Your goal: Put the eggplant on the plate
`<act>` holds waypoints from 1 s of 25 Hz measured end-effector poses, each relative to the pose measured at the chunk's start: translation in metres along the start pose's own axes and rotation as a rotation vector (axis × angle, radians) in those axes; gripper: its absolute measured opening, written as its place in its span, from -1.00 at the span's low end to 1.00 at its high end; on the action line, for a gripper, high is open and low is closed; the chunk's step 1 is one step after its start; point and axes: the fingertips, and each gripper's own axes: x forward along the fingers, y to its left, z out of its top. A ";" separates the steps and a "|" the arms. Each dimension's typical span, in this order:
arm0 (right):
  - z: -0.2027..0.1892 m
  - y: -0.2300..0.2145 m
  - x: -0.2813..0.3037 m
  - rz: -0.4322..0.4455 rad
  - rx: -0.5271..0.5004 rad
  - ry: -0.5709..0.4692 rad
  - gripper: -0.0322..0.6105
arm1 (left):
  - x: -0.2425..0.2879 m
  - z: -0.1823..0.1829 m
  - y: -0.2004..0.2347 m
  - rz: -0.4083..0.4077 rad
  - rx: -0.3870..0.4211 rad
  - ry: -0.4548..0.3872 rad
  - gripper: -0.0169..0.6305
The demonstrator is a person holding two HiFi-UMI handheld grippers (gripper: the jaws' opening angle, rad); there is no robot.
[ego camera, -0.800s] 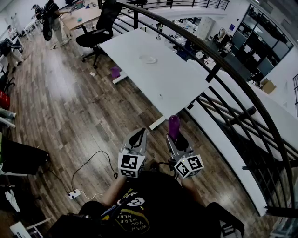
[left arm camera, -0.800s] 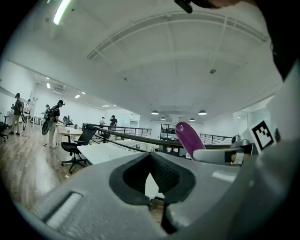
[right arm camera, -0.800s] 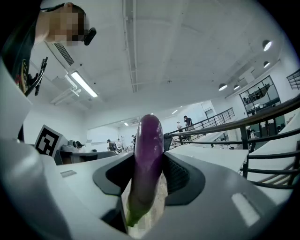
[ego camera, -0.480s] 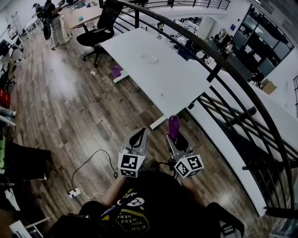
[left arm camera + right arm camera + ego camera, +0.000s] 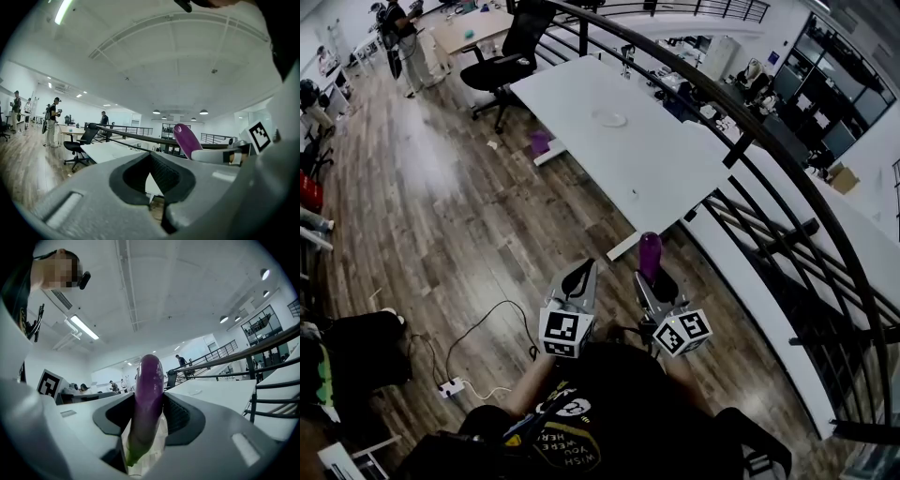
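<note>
We hold the eggplant (image 5: 147,399) in the right gripper (image 5: 653,277), low in the middle of the head view. Its jaws are clamped on the lower half of the fruit, which stands nearly upright with its rounded purple end poking out above the pads and its greenish stem end pointing down behind them. The left gripper (image 5: 578,279), just to the left of it, has its jaws pressed together with nothing between them. The plate (image 5: 610,119) sits well away, on the white table (image 5: 666,183) in the upper middle of the frame, so the carry is not finished. We judge the eggplant to be light and fairly firm, with a smooth, glossy skin that can slide under the pads, and its tapered shape makes it want to squirt out toward the narrow end if squeezed hard. Most of its bulk rides above the grip, so it may tip or pivot when we swing it. We think the best hold is across the thick middle of the body, with moderate pressure, rather than near the thin stem end. We would lay it down on its side on the plate, since it would roll if dropped.
</note>
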 end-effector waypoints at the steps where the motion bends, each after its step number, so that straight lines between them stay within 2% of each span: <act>1: -0.001 0.002 0.003 0.005 0.007 0.001 -0.30 | -0.001 0.000 0.002 -0.003 0.000 0.000 -0.93; 8: -0.016 0.022 0.017 0.005 0.019 0.028 -0.30 | -0.008 -0.010 0.012 -0.046 -0.020 0.017 -0.93; 12: -0.021 0.015 0.024 -0.017 0.022 0.043 -0.30 | 0.001 -0.017 0.026 -0.050 -0.032 0.044 -0.93; 19: -0.010 -0.046 0.060 -0.065 0.010 0.051 -0.30 | 0.057 -0.016 0.057 -0.023 -0.051 0.056 -0.93; 25: 0.024 -0.097 0.112 -0.030 -0.013 0.042 -0.30 | 0.140 0.007 0.065 -0.033 -0.042 0.046 -0.93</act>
